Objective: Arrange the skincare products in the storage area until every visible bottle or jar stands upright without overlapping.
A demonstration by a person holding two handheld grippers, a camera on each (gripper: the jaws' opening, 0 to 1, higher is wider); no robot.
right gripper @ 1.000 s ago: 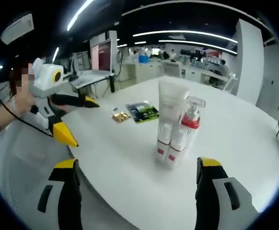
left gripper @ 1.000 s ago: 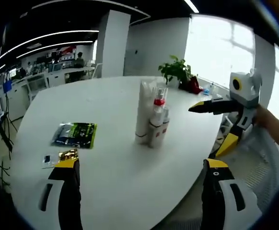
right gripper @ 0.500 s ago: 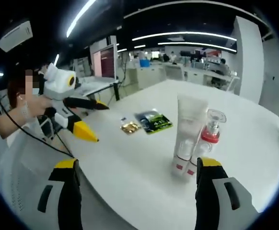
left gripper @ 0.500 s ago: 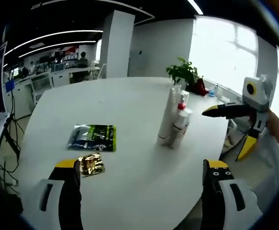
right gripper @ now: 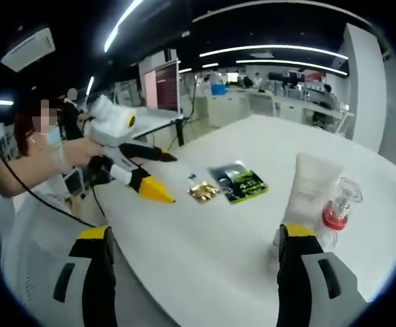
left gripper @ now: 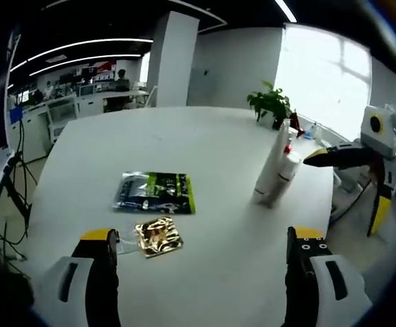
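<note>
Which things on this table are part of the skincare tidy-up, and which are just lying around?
Part of the job: white tube; red-collared pump bottle; small white bottles.

Lying about: green and black packet; gold foil sachet; potted plant.

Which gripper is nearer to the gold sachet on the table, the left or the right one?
Left. The left gripper has its jaw tips just beside the gold sachet, above the table. The right gripper is across the table, beyond the upright bottles.
</note>
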